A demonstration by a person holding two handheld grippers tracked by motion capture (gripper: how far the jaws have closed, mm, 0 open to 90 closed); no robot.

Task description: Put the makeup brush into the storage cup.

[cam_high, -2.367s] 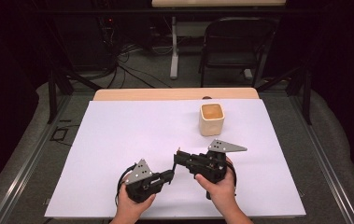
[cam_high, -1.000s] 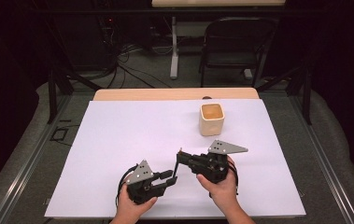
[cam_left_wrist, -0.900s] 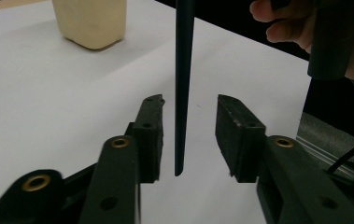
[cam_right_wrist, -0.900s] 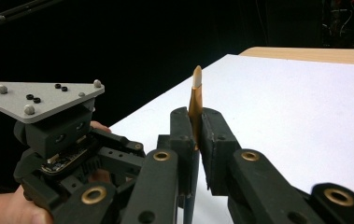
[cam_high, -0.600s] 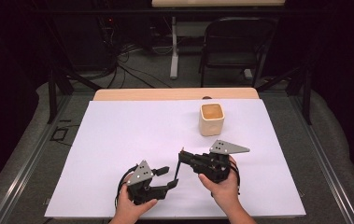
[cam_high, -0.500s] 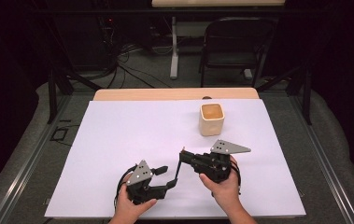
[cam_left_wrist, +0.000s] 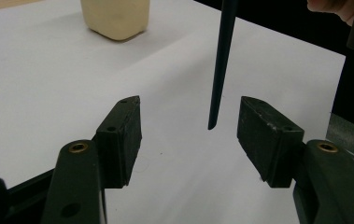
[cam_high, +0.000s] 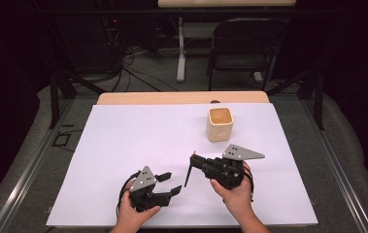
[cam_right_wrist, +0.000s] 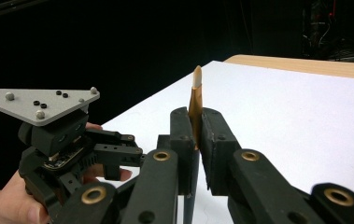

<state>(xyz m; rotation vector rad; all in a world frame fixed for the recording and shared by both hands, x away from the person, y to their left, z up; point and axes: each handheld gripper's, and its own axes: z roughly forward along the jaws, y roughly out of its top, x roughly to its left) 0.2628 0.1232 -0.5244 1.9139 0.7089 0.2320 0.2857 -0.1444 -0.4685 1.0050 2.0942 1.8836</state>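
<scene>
The right gripper (cam_high: 194, 158) has its jaws clamped on a thin stick (cam_high: 188, 174), a brush or pen by its look, with a dark lower shaft and an orange-brown upper part ending in a pale tip. In the right gripper view the two pads press flat on the orange part of the stick (cam_right_wrist: 195, 105), and the pale tip stands up above them; the dark shaft runs down below the pads. In the high view the stick hangs down and a little toward the near edge of the table (cam_high: 138, 131), its lower end over the white sheet, near the middle of the near edge.

The left gripper (cam_high: 170, 183) lies just beside it, nearer the near left corner, and its jaws have just been opening: they now stand wide. In the left gripper view the dark end of the stick (cam_left_wrist: 221, 65) comes down between the two pads (cam_left_wrist: 120, 140) without touching either (bare white sheet shows on both sides of it), closer to the pad at that view's right.

A cream square cup (cam_high: 220, 124) stands upright toward the far edge, right of the middle, well apart from both grippers. The person's right hand (cam_high: 235, 194) wraps the right gripper's body.
</scene>
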